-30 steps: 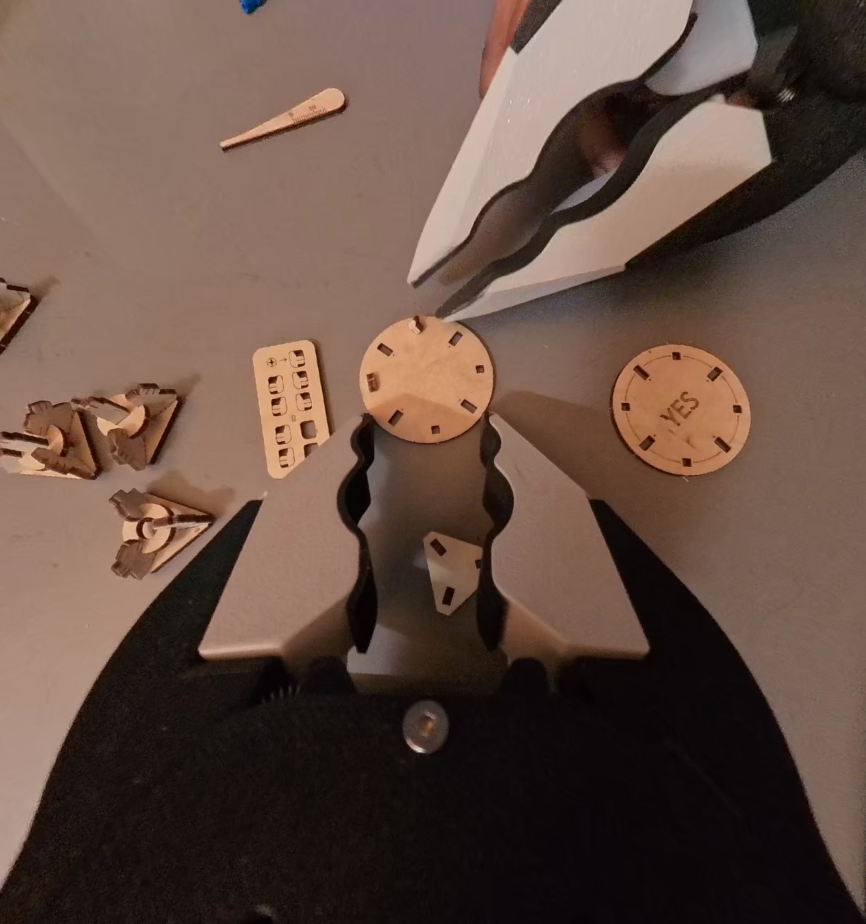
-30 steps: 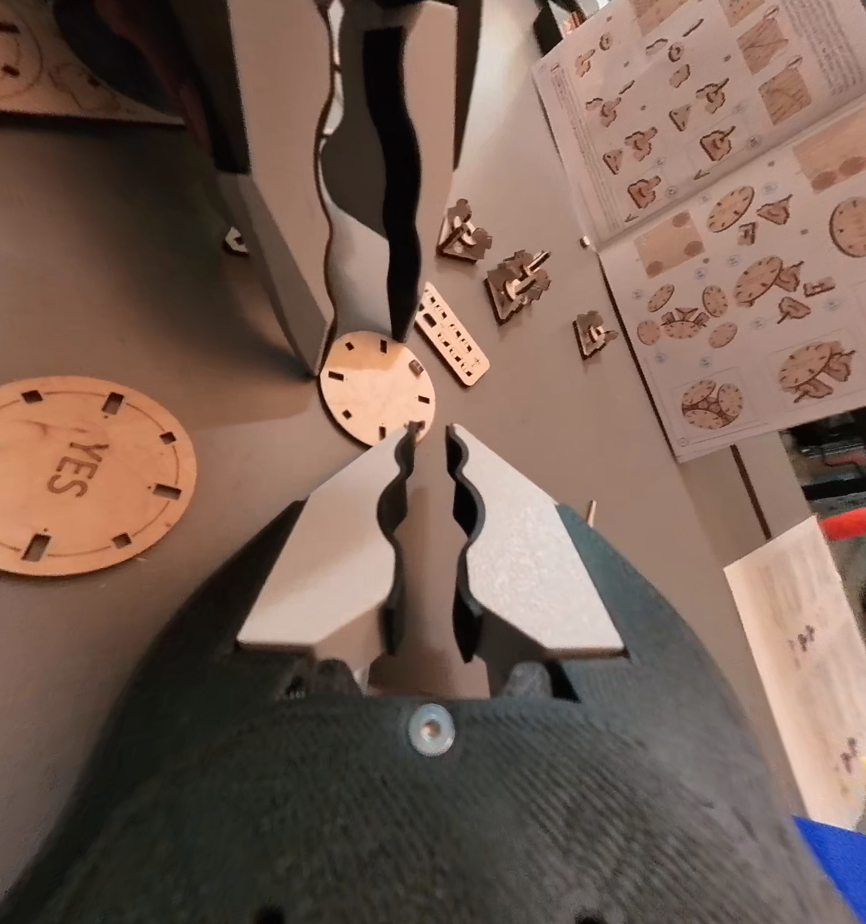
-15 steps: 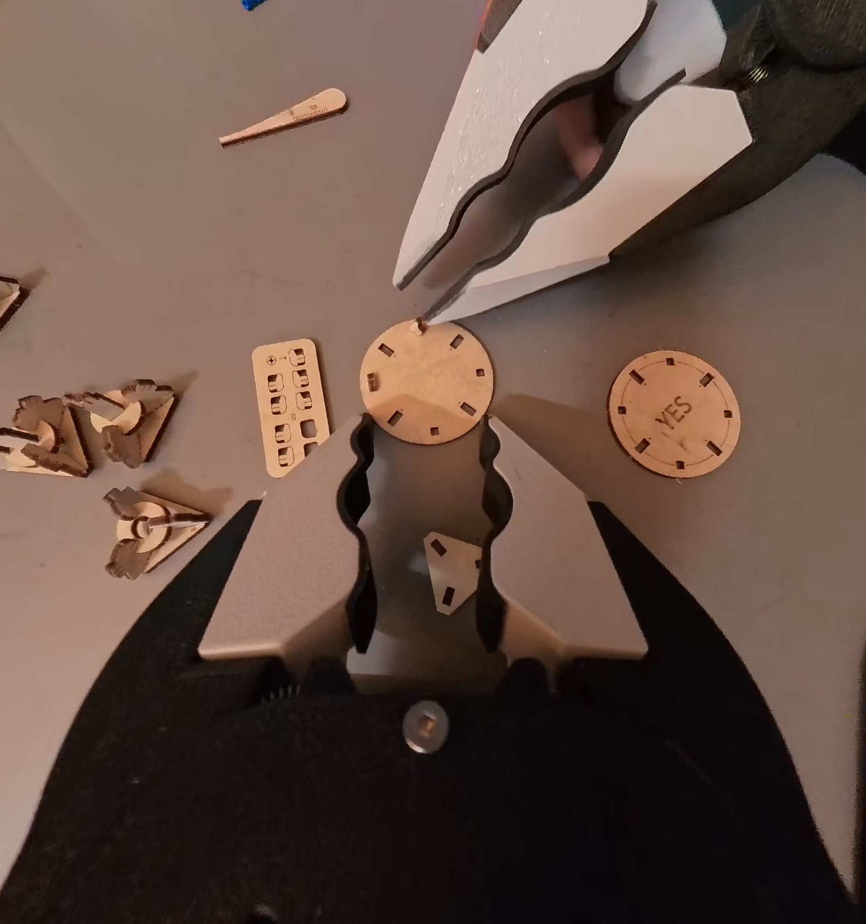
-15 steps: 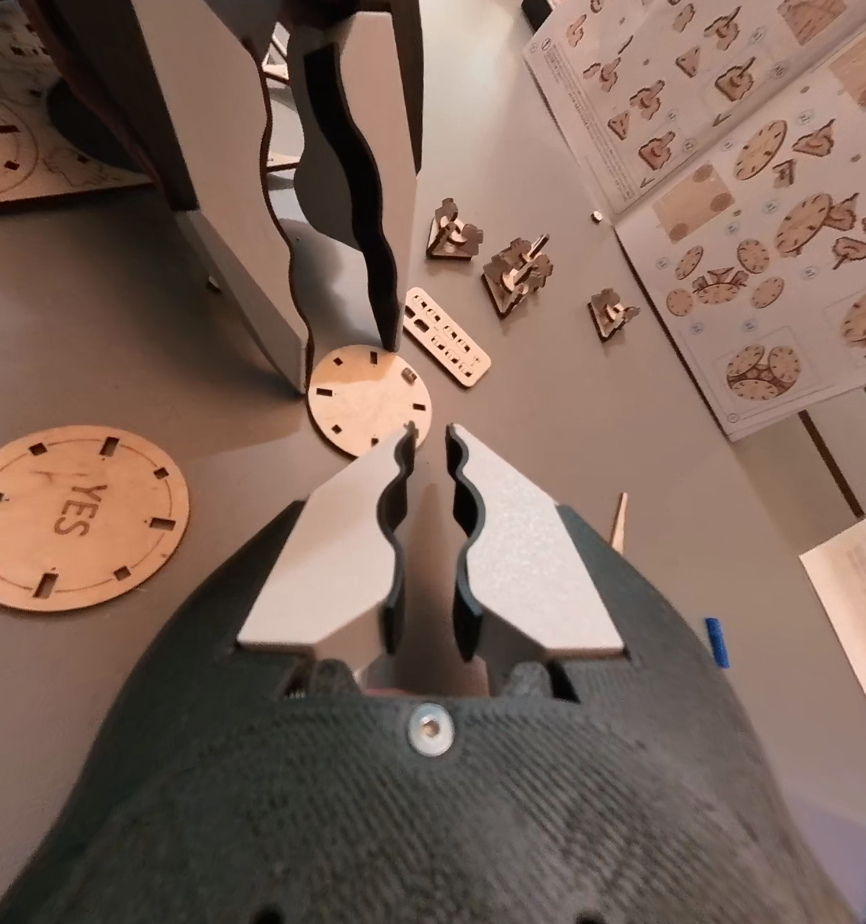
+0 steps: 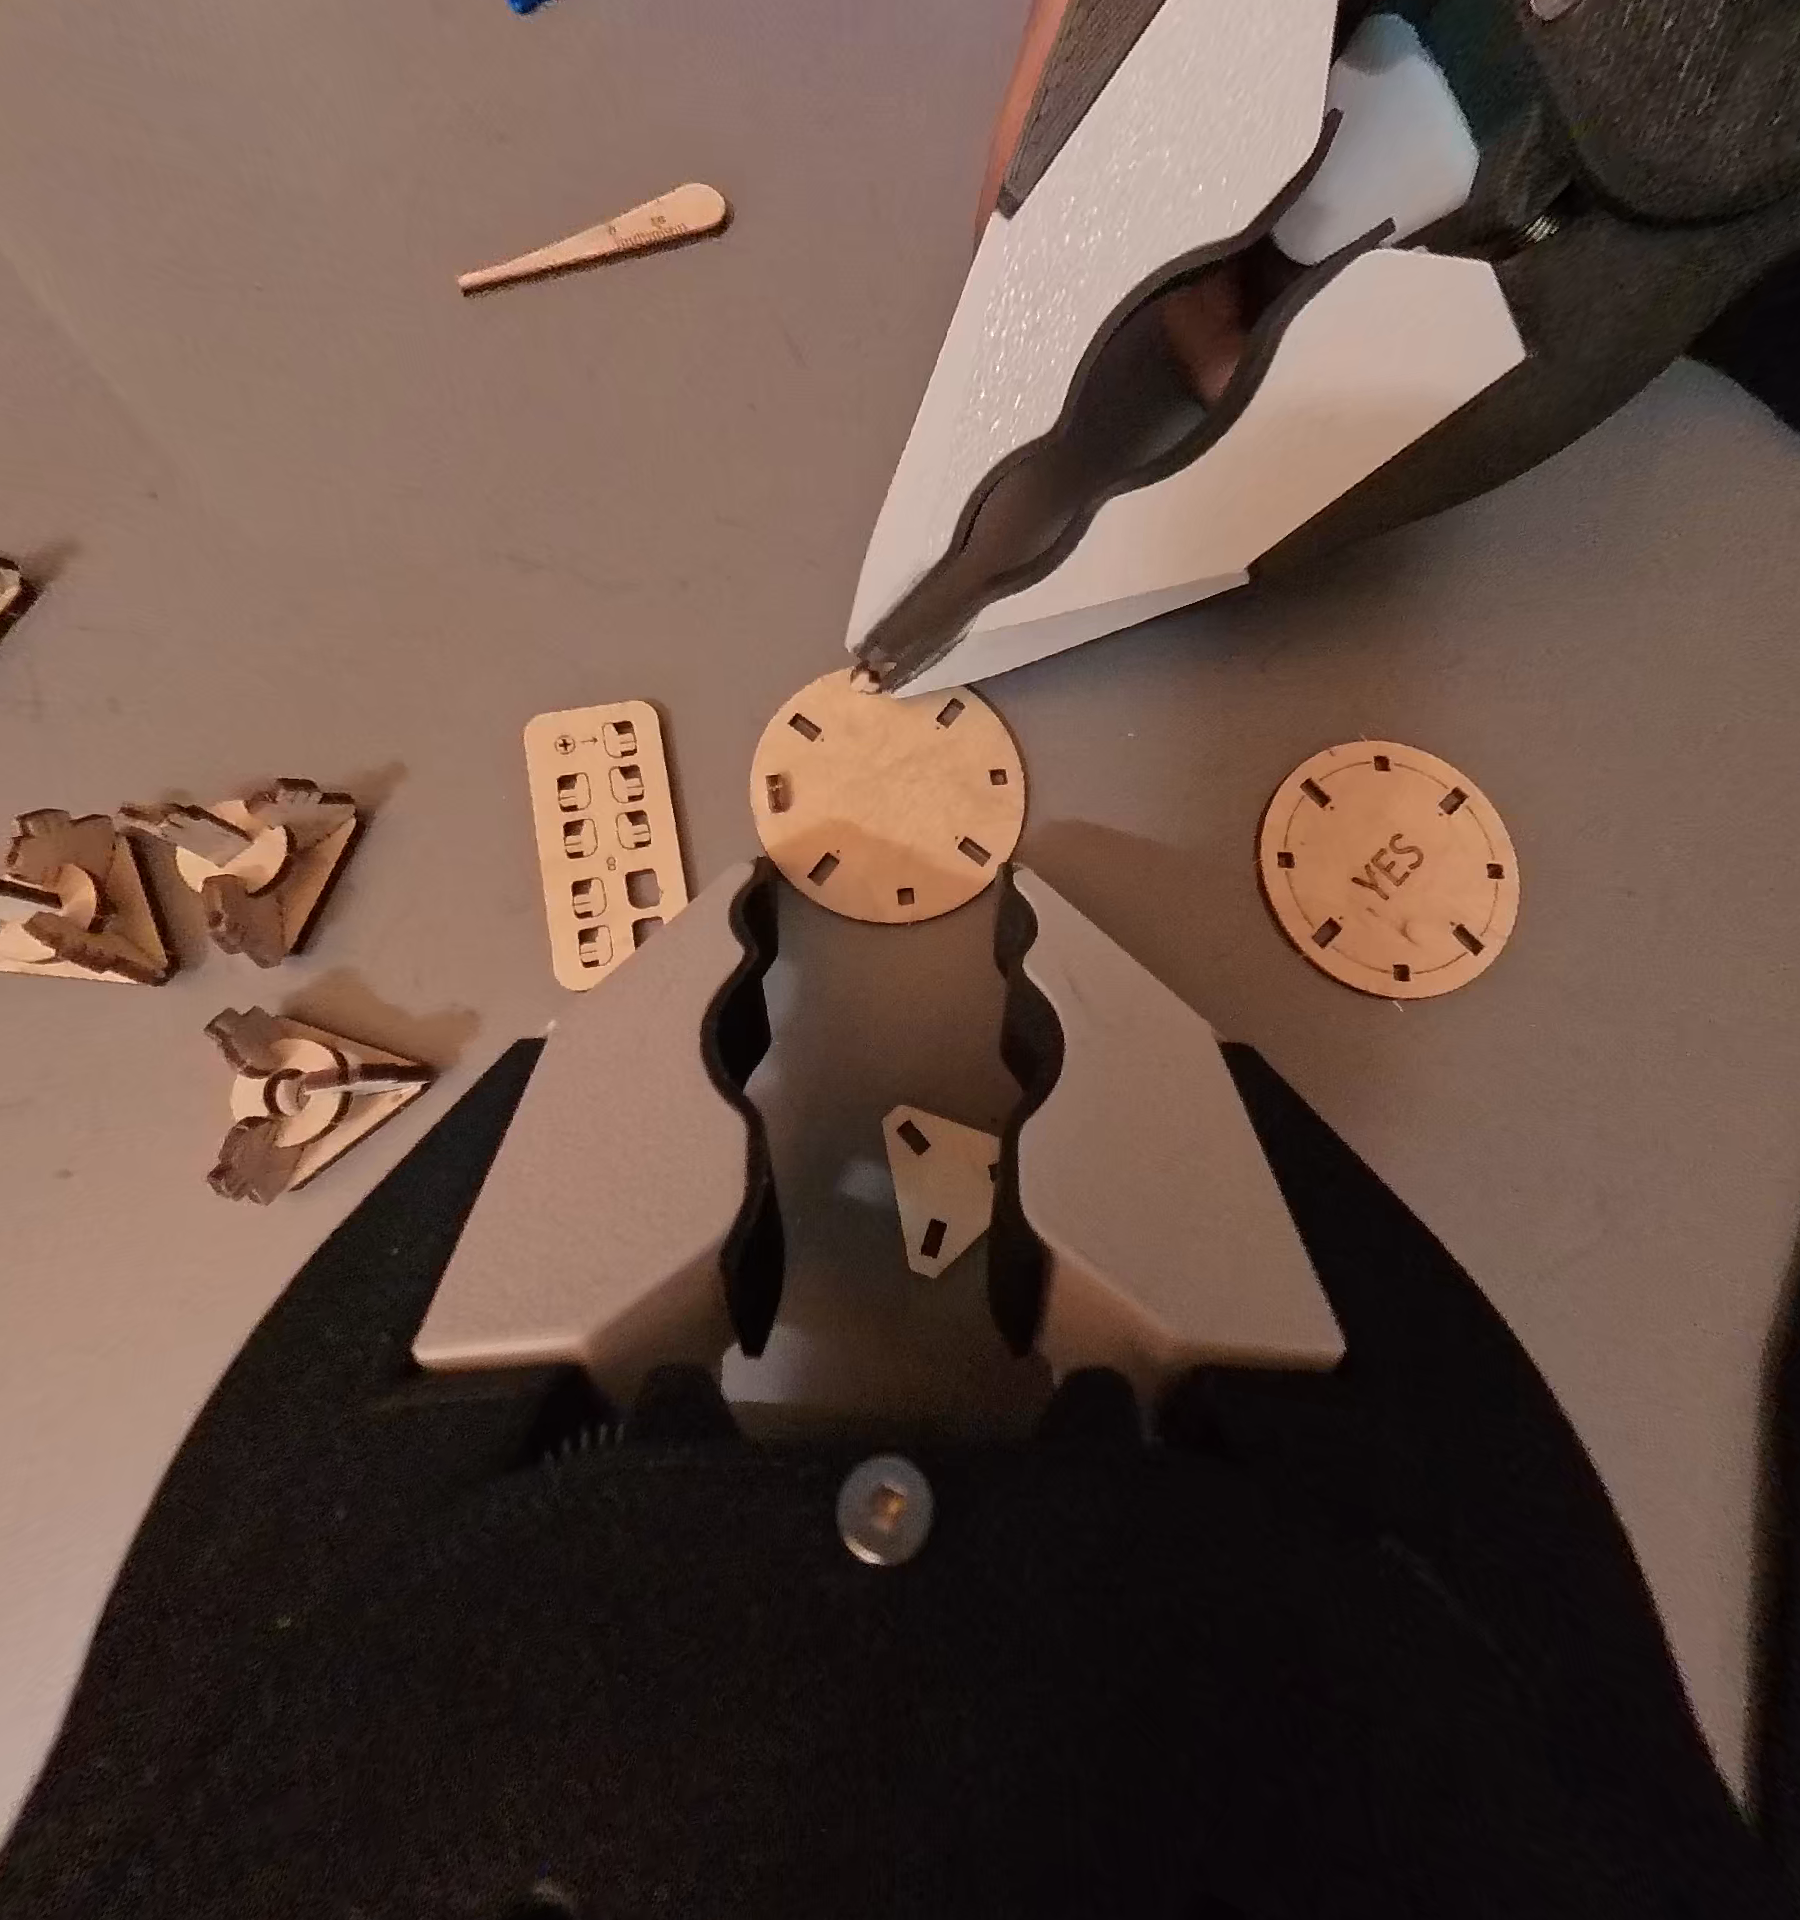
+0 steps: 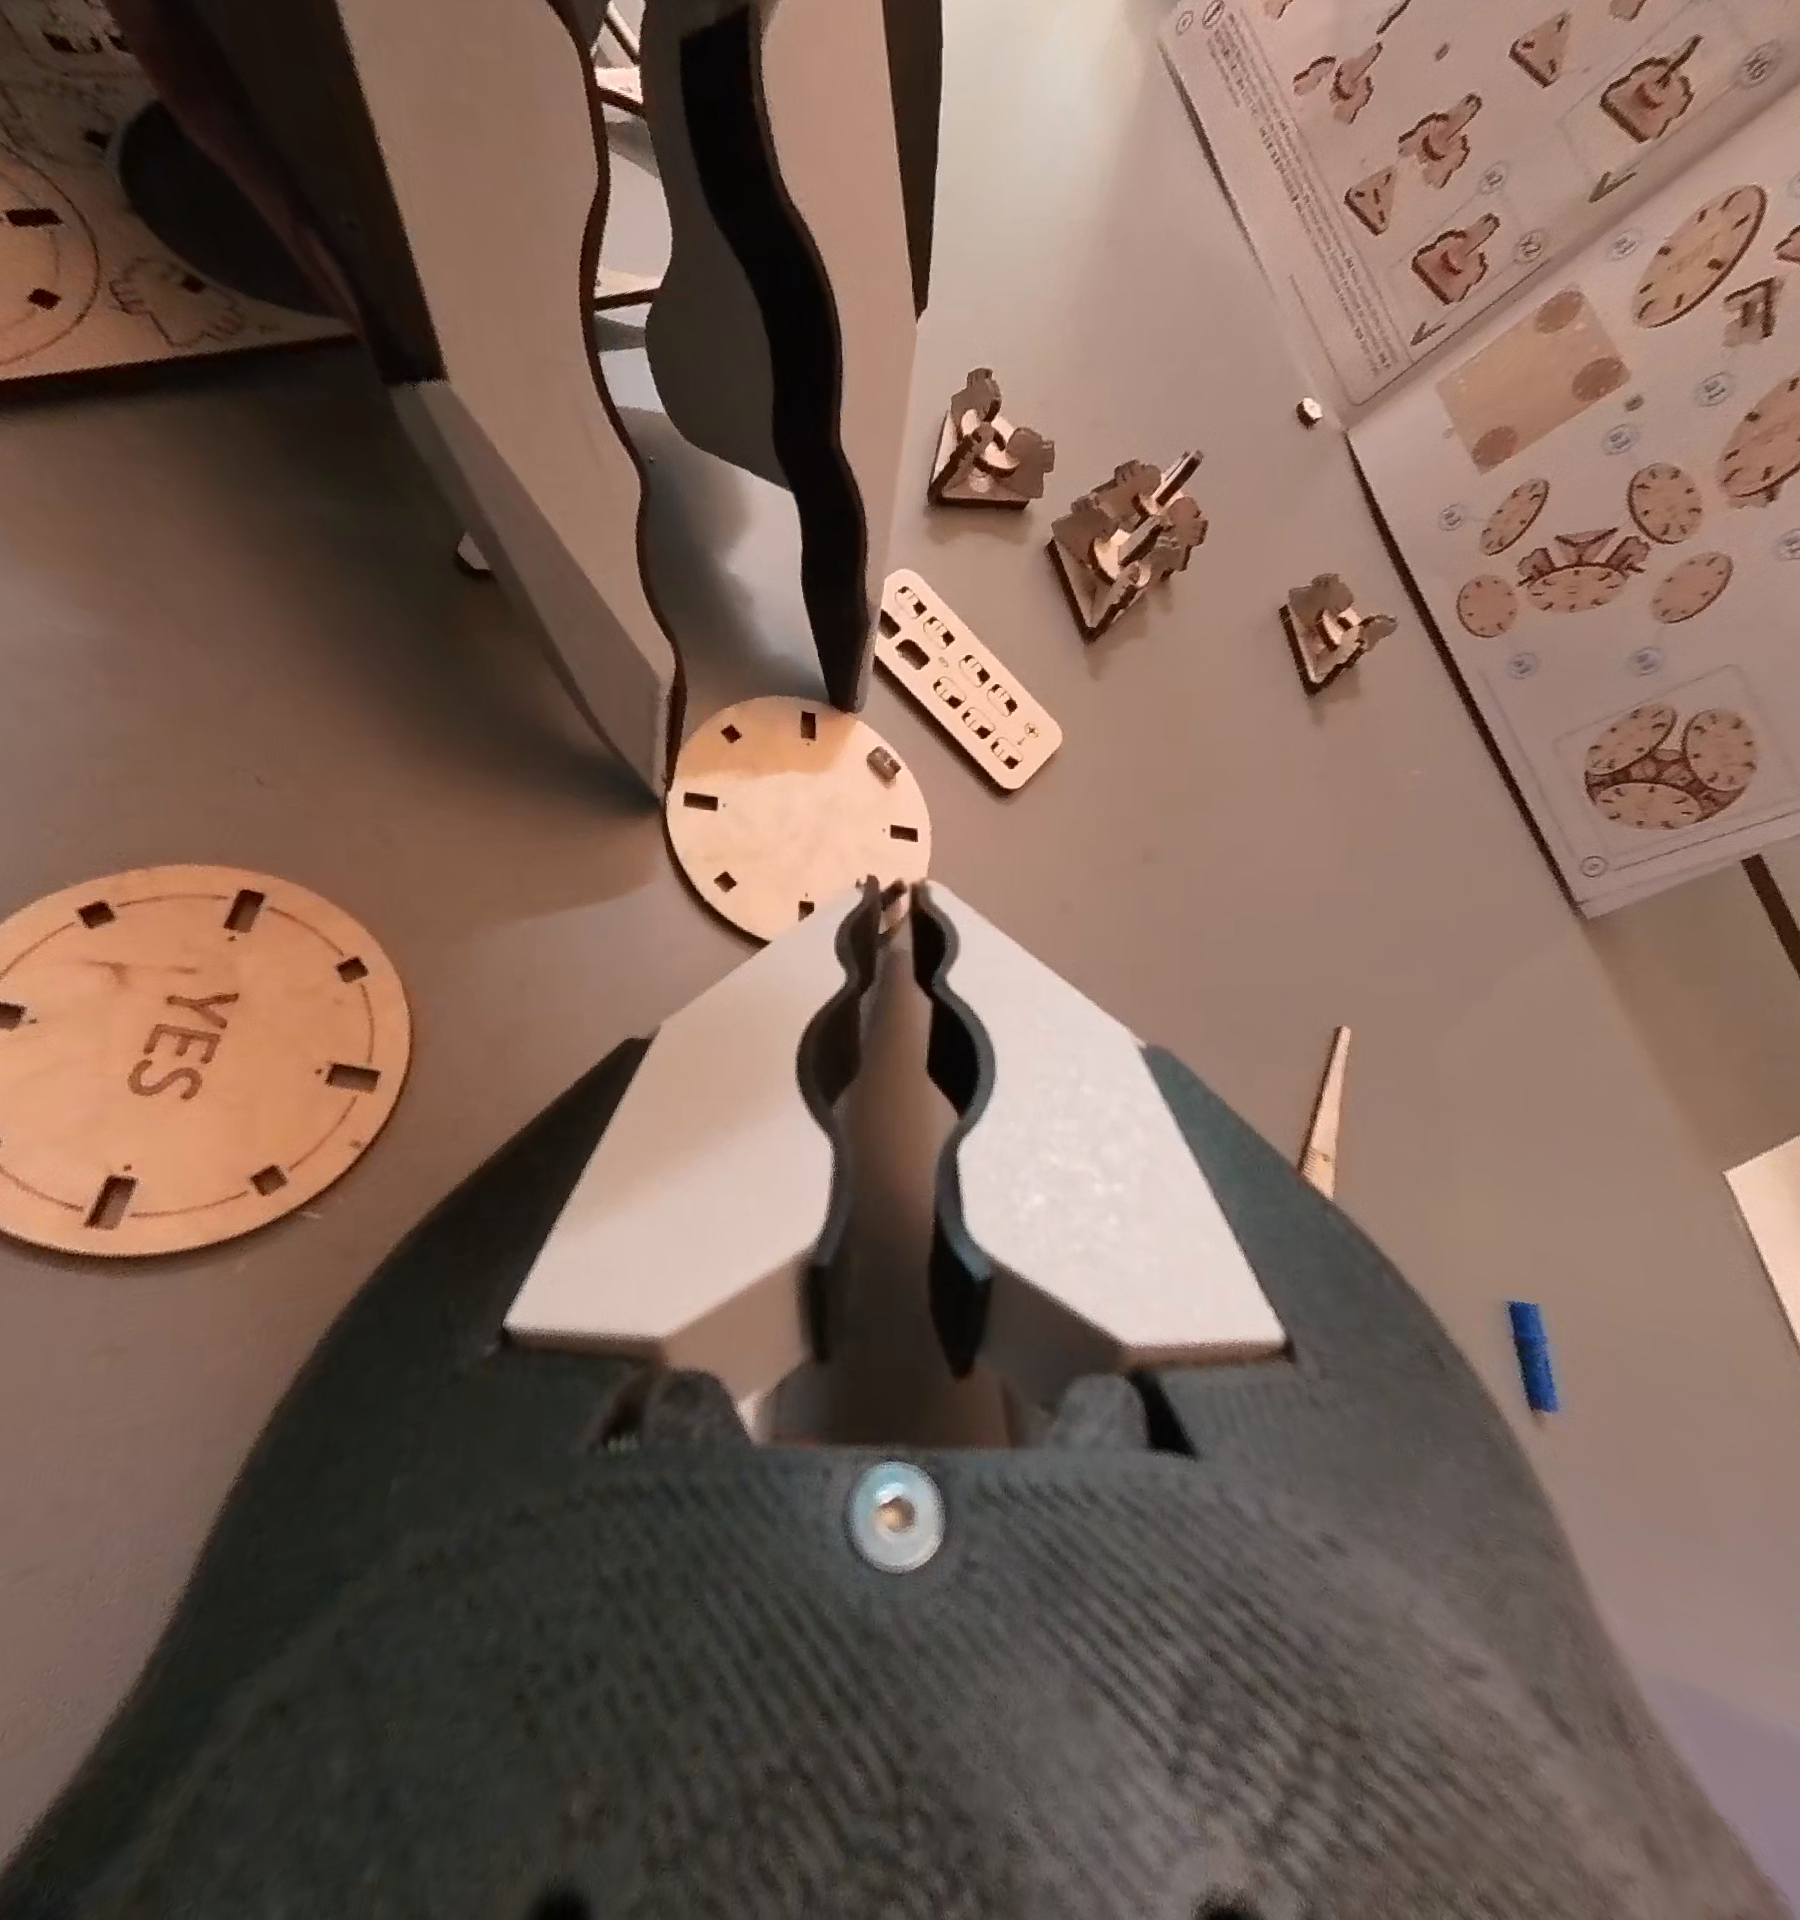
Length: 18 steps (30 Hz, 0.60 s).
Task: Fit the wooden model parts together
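A dull grey tabletop (image 5: 304, 436) fills the left wrist view, strewn with laser-cut wooden parts. The left gripper (image 5: 880, 883) stands spread wide, its fingertips set on either side of the near edge of a plain slotted wooden disc (image 5: 888, 795) that lies flat just ahead of them; whether the tips touch the disc's edge cannot be told. Back between the fingers a small three-cornered wooden plate (image 5: 943, 1195) lies against the right finger's inner face. Left of the left finger is a rounded wooden card with rows of cut-outs (image 5: 600, 831), and further left a cluster of small assembled wooden wedges (image 5: 189, 883). Right of the right finger, well apart, lies a second, engraved wooden disc (image 5: 1389, 868). At the far side of the plain disc the right gripper (image 5: 880, 675) comes down with its tips nearly together on a tiny wooden peg (image 5: 865, 677) at the disc's rim. Further off lies a tapered wooden stick (image 5: 605, 234).

The right wrist view shows the same table (image 6: 1239, 883). The right gripper's tips (image 6: 894, 896) are pinched on the small peg over the disc's near rim. The left gripper's fingers (image 6: 844, 582) stand on the disc's far side. An open instruction booklet (image 6: 1602, 416) lies far right and the engraved disc to the left.
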{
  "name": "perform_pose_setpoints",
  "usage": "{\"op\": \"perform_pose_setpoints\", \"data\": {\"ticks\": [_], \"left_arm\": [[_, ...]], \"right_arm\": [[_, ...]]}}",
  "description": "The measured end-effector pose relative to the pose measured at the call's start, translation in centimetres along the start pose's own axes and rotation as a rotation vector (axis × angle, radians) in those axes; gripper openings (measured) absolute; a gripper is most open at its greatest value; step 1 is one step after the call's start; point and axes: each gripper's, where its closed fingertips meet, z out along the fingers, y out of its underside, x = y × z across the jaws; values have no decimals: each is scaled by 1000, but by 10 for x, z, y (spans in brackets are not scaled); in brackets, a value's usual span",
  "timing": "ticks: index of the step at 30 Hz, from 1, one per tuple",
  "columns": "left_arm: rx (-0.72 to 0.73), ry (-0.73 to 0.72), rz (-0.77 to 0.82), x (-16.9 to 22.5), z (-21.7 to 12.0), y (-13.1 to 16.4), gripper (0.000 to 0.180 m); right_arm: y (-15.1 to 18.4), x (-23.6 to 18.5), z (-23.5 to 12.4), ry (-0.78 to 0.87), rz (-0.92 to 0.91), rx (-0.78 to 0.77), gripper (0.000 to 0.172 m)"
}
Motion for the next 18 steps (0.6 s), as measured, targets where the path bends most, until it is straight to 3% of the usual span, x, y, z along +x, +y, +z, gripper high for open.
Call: {"op": "perform_pose_setpoints", "data": {"ticks": [18], "left_arm": [[3, 12, -13, 0, 0, 0, 41]], "right_arm": [[-1, 0, 1, -7, 13, 0, 5]]}}
